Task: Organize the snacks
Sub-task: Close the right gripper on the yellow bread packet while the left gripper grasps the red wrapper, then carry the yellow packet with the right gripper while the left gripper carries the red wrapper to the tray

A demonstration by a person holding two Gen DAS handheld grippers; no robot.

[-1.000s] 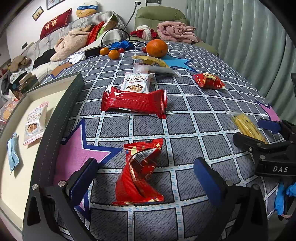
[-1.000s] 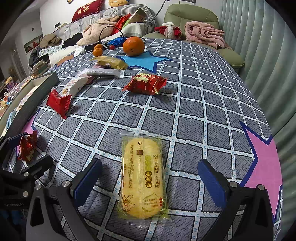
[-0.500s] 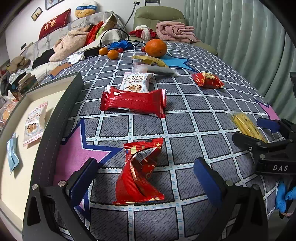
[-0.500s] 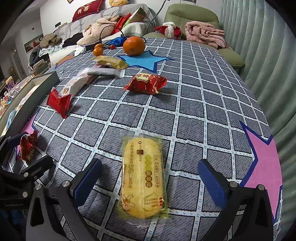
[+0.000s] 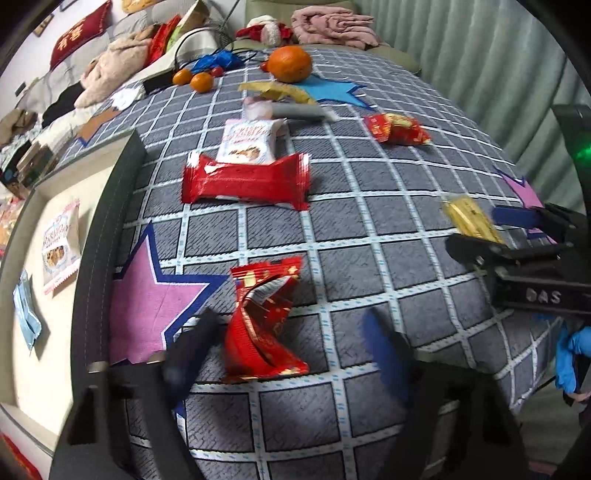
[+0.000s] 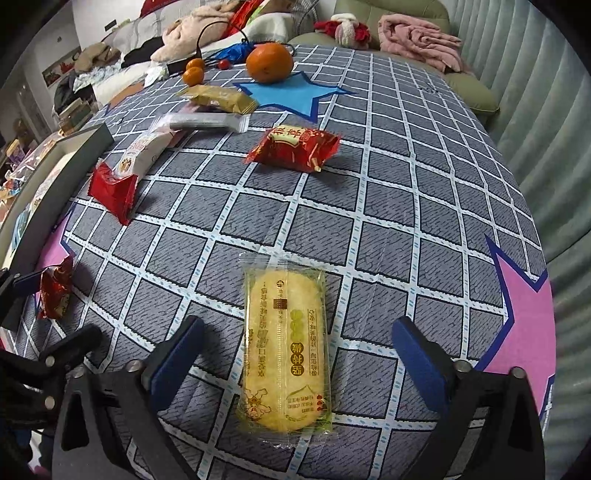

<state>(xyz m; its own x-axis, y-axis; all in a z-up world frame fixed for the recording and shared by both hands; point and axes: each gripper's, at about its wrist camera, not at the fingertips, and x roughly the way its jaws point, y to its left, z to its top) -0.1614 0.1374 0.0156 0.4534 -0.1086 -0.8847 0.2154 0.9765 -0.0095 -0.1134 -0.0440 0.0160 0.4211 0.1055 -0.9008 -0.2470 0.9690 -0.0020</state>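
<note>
Both tools are closing, pads clear: blurred left tool (image 5: 288,343) around crumpled red packet (image 5: 264,325), right tool (image 6: 295,347) around yellow packet (image 6: 286,350).

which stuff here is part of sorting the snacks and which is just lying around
Job: crumpled red packet between the closing left gripper; yellow rice cracker between the closing right gripper; long red wrapper; tray.

Lying about: big orange, pink blanket, black cable.
</note>
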